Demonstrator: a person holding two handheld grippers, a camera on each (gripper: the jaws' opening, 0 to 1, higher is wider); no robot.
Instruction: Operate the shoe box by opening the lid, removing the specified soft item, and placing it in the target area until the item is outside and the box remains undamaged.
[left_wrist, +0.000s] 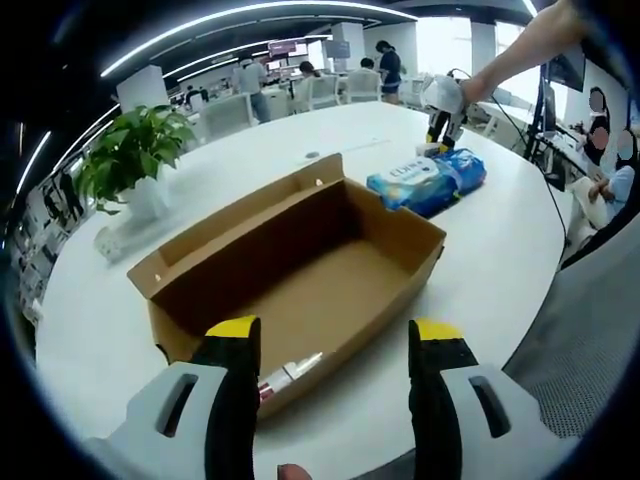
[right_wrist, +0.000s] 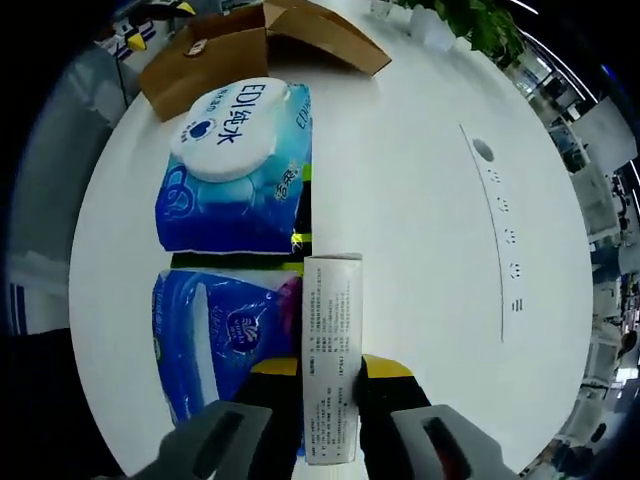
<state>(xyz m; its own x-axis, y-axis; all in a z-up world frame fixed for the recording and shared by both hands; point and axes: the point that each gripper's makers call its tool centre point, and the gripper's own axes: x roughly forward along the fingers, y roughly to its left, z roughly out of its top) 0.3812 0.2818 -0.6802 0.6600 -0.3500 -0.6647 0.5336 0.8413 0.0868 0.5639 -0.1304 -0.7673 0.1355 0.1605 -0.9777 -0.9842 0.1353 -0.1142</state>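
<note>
The brown shoe box (left_wrist: 300, 250) stands open on the white table (left_wrist: 480, 270), its lid folded back on the far side and its inside bare. My left gripper (left_wrist: 335, 335) is open at the box's near wall, with nothing between its yellow-tipped jaws. Beyond the box lie two blue soft wipe packs (left_wrist: 425, 180). One has a white round lid (right_wrist: 235, 165); the other (right_wrist: 215, 340) lies closer to my right gripper. My right gripper (right_wrist: 330, 372) is shut on a narrow white printed carton (right_wrist: 330, 300) beside these packs. A person's arm holds the right gripper (left_wrist: 443, 105) past the packs.
A potted plant (left_wrist: 130, 150) stands on the table left of the box. A small tube-like label (left_wrist: 290, 375) shows on the box's near wall. A cable port (right_wrist: 483, 150) sits in the tabletop. The shoe box (right_wrist: 260, 45) lies beyond the packs. Office desks and people are far behind.
</note>
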